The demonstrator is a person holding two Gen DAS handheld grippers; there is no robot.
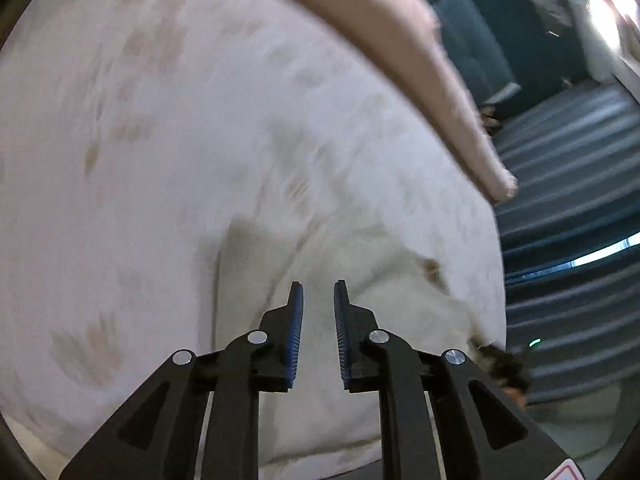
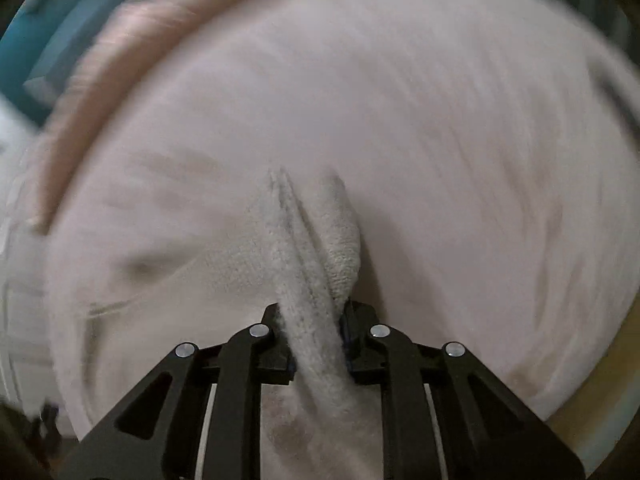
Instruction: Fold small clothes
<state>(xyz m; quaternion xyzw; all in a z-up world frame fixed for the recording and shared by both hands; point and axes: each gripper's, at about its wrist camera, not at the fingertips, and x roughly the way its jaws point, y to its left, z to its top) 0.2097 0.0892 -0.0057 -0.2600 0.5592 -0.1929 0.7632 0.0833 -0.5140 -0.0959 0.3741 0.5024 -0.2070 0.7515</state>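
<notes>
A bunched fold of the white cloth (image 2: 316, 240) is pinched by the right gripper (image 2: 318, 320); the left gripper (image 1: 319, 300), slightly parted, holds nothing, the cloth spreading toward twelve o'clock.

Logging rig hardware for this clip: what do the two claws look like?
Both match: the left claw and right claw are black angular linkage fingers with round silver pivot pins and ribbed blue pads. Triangular cutouts mark the outer arms. No cables or sleeves show.

Left tool (image 1: 319, 292) parted (right tool (image 2: 316, 312) clamped)
</notes>
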